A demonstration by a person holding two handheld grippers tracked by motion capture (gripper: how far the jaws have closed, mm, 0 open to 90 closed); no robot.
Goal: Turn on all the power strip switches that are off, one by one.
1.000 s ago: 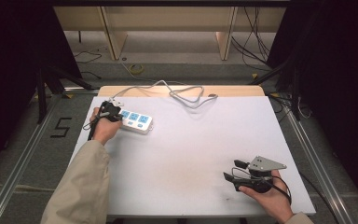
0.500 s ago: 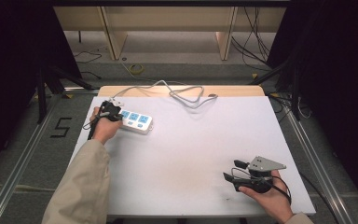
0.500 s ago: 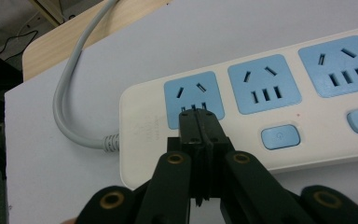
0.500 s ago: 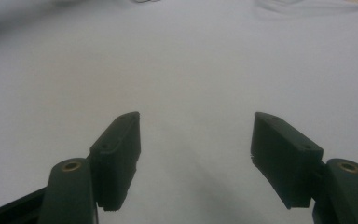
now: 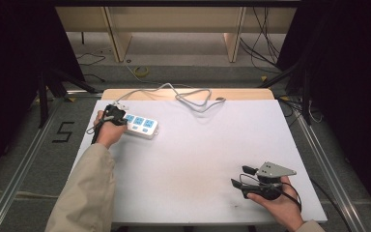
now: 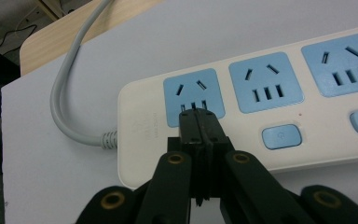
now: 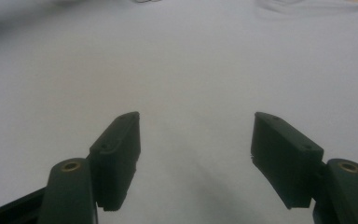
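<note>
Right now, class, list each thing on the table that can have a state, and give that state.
Left gripper: shut, tips on the end socket.
Right gripper: open, holding nothing.
Power strip: lying flat, sockets all unplugged.
Strip's cord: attached, trailing loosely off the table's far edge.

There is one white surface. On it lies one power strip at about ten o'clock, with one grey cord. The strip shows three blue sockets and two blue buttons. Two claws are here: the left claw and the right claw at five o'clock.
</note>
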